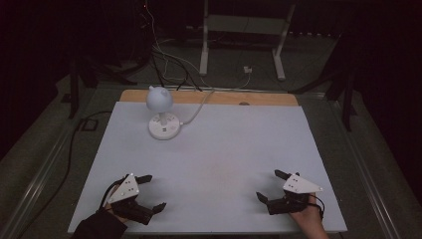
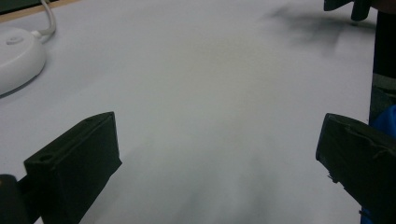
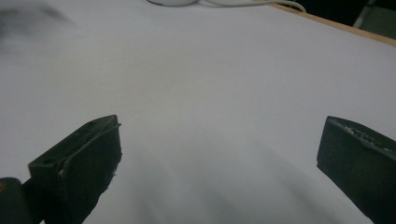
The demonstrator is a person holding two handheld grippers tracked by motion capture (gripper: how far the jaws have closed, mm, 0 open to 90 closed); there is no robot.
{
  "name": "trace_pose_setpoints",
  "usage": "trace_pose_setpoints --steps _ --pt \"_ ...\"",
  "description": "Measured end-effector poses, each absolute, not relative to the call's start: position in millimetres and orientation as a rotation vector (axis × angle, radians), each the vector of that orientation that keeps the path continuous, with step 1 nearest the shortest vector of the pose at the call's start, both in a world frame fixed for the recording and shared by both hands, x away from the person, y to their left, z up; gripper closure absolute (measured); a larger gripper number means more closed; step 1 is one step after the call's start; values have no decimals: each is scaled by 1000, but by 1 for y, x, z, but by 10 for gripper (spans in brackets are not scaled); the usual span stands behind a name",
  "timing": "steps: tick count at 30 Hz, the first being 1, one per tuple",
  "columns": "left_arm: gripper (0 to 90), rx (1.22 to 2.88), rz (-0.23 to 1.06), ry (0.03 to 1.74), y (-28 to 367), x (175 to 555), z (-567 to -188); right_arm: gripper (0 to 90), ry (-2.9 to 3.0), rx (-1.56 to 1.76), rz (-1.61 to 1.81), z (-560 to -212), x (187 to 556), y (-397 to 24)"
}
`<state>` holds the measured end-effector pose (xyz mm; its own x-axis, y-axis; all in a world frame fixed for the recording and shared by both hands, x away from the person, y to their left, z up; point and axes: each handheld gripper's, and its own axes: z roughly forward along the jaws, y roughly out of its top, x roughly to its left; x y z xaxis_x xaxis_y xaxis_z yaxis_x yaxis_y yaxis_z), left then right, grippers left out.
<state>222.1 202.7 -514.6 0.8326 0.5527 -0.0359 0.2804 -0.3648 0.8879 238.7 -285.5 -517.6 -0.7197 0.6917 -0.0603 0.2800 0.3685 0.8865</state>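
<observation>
Standing toward the far left of the white table top [image 1: 209, 149]: a small white desk lamp [image 1: 160, 112], round domed head with two little ear-like bumps, short neck, flat circular base carrying a few small dark marks. Trailing from that base, a white cord [image 1: 196, 110], curving off toward the far edge and down among dark and white cables on the floor [image 1: 169, 59]. Nearer than the lamp and a little to its left, at the near edge: left gripper [image 1: 152, 192], jaws spread wide, nothing between them, grey three-cornered plate on top, held by a hand in a dark sleeve [image 1: 99, 226]. Well right of the lamp and likewise at the near edge: right gripper [image 1: 269, 184], jaws also wide apart and empty, held by a bare hand [image 1: 308, 219]. Well apart from the lamp, both of them, and well apart from each other. Seen from the left gripper view: lamp base [image 2: 18, 60] at upper left with the cord leaving it, bare white surface between the black jaws. Seen from the right gripper view: edge of the lamp base [image 3: 170, 2] at the top, cord beside it, plain white surface below. Beyond the lamp, a strip of bare wood [image 1: 219, 97] along the far edge of the table. Farther still, grey floor, the white legs of a stand [image 1: 241, 40], and black, dim surroundings.
</observation>
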Motion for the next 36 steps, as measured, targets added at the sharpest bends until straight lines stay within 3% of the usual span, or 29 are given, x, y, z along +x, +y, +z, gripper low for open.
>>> trace_pose_setpoints --steps 26,36 --pt "1 1994 300 596 199 221 -514 0 2229 843 1316 -516 239 -284" --pt "1 2009 233 562 193 220 -512 0 2223 835 1321 -515 238 -283"
